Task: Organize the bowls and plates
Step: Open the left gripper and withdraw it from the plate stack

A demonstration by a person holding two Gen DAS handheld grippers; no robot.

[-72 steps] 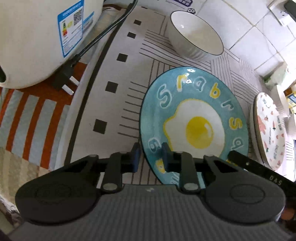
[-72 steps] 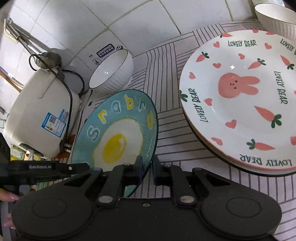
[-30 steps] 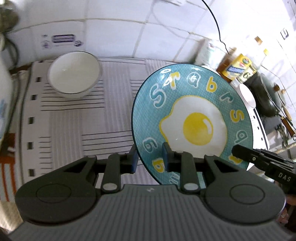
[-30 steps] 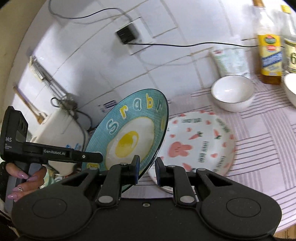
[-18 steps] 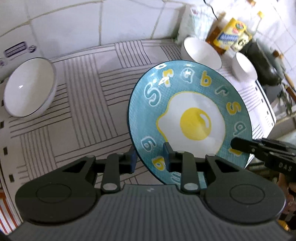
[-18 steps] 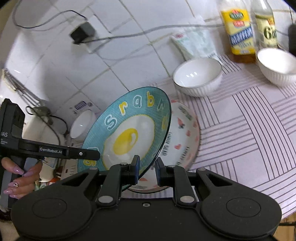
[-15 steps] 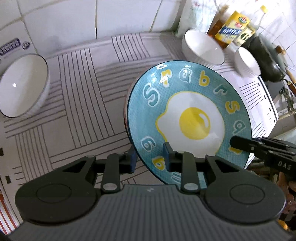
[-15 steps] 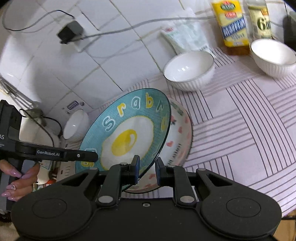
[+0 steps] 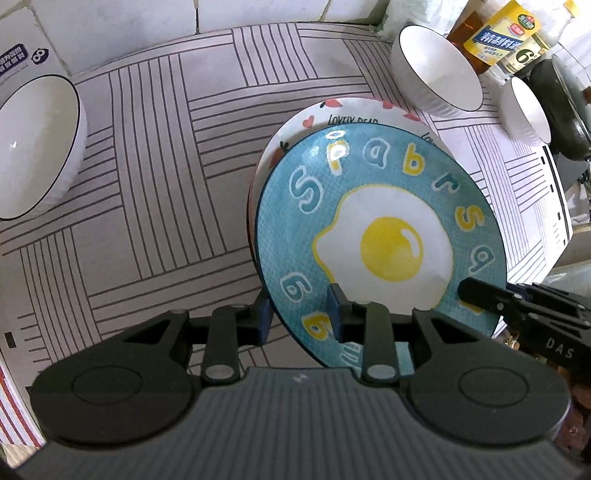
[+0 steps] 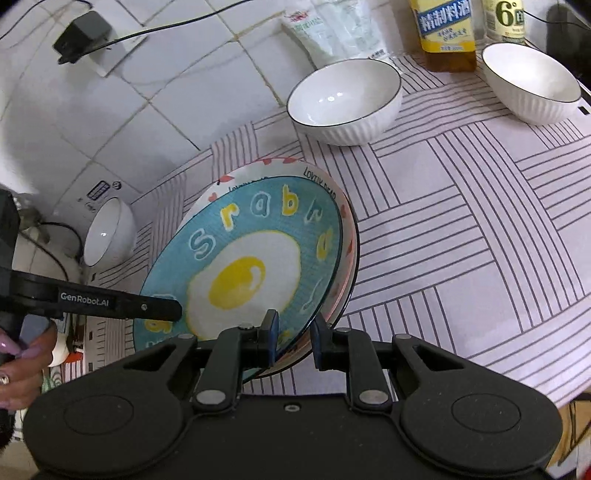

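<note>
A blue plate with a fried-egg picture (image 9: pixel 384 236) (image 10: pixel 251 266) hangs slightly tilted, low over a white bunny-and-carrot plate (image 9: pixel 351 114) (image 10: pixel 345 229), covering most of it. I cannot tell whether the two touch. My left gripper (image 9: pixel 300 315) is shut on the blue plate's near rim. Shut on the opposite rim is my right gripper (image 10: pixel 295 334). Each gripper's finger shows in the other's view, the right one's finger (image 9: pixel 491 295) and the left one's finger (image 10: pixel 118 302).
On the striped mat (image 9: pixel 166 184) stand three white ribbed bowls: one at the left (image 9: pixel 33 147) (image 10: pixel 107 236), two at the back right (image 10: pixel 343 99) (image 10: pixel 532 81). Oil and vinegar bottles (image 10: pixel 447 33) line the tiled wall. A hand (image 10: pixel 18 354) holds the left gripper.
Both grippers carried the blue plate up off the mat near the rice cooker, across to the right, and down over the bunny plate. The grip on both rims looks the same.
</note>
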